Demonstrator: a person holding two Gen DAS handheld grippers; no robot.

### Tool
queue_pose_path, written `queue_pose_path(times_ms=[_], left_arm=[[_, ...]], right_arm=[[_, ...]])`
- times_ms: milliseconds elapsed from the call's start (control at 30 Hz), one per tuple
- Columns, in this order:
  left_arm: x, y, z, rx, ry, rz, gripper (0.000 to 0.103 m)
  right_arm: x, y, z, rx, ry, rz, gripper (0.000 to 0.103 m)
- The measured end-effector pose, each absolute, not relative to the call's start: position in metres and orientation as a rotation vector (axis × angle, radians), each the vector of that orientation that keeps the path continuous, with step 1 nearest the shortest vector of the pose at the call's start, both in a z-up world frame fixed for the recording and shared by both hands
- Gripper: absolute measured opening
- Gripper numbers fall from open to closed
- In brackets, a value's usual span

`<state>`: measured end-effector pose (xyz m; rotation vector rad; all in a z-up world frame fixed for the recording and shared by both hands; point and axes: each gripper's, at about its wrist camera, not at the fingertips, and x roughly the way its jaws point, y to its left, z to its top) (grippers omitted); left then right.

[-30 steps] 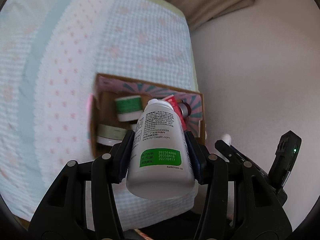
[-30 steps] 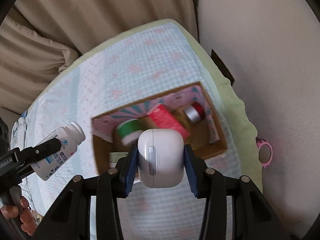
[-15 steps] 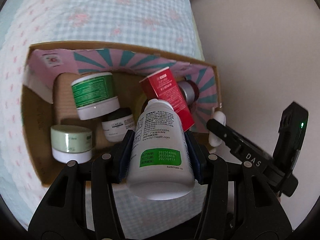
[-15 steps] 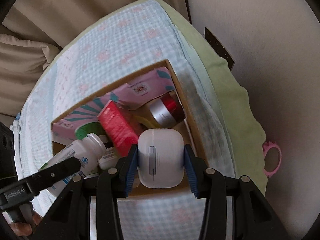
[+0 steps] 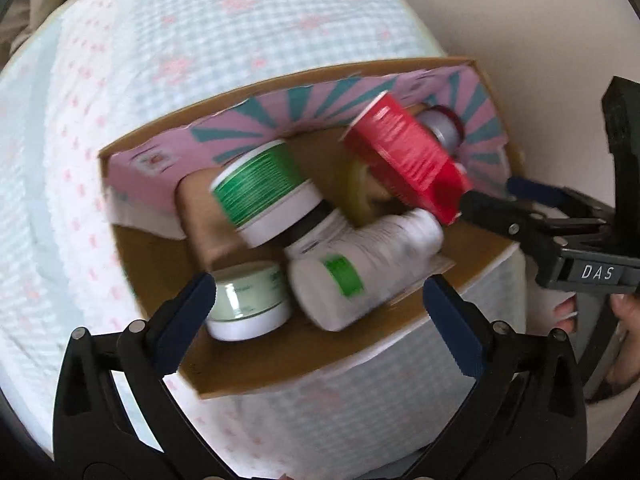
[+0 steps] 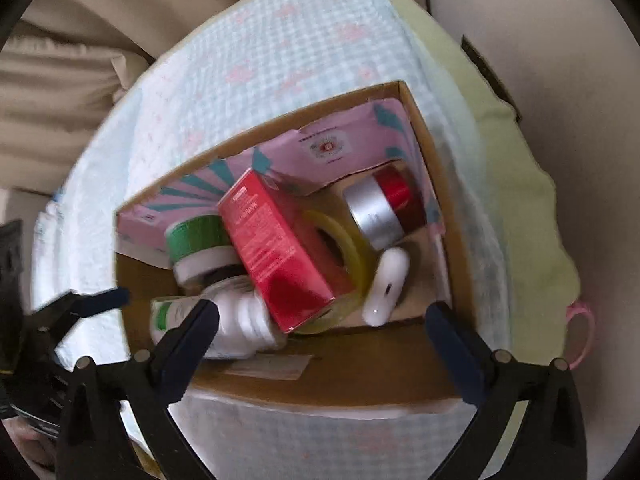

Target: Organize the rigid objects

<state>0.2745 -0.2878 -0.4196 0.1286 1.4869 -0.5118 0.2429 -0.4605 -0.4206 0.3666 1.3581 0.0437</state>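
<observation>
2 items just let go into the box (image 5: 472, 272): white bottle (image 5: 360, 272) lying on its side against the green jar (image 5: 264, 188) and pale jar (image 5: 248, 304), cap end toward the red carton (image 5: 404, 160); white case (image 6: 386, 282) tipped on end by the near wall, beside the tape roll (image 6: 348, 256) and silver-capped jar (image 6: 376, 212). Left tool (image 5: 320, 316) spread wide above the bottle, jaws just opened, nothing gripped, bottle below but clear of the pads. Right tool (image 6: 322, 328) likewise wide, jaws just opened, empty, case lying ahead of the tips and untouched. Box resting on the checked cloth of the bed (image 5: 200, 40), close to its edge.

Step in hand, by the look of it: release and withdrawal. Best done by lifting both tools straight up with jaws kept wide, avoiding any sideways sweep that could knock the leaning carton or roll the bottle. Worth checking that the case settles flat rather than staying propped. Near wall of the box to be cleared before moving off.
</observation>
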Motion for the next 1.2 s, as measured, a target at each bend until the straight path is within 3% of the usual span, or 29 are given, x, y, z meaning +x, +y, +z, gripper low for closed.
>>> queue_pose_path(times_ms=[300, 767, 967, 1200], left_arm=[[0.276, -0.275, -0.412, 0.127, 1.470, -0.501, 0.103], [0.259, -0.252, -0.366, 0.115, 1.380, -0.522, 0.103], [0.238, -0.215, -0.301, 0.101, 1.257, -0.490, 0.103], [0.200, -0.141, -0.175, 0.057, 1.005, -0.416, 0.103]], right_arm=[[0.237, -0.455, -0.426, 0.371, 1.377, 0.006, 0.103], [0.225, -0.438, -0.388, 0.341, 1.321, -0.033, 0.103], [0.212, -0.405, -0.326, 0.310, 1.227, -0.012, 0.103], [0.179, -0.337, -0.205, 0.209, 1.021, 0.033, 0.103]])
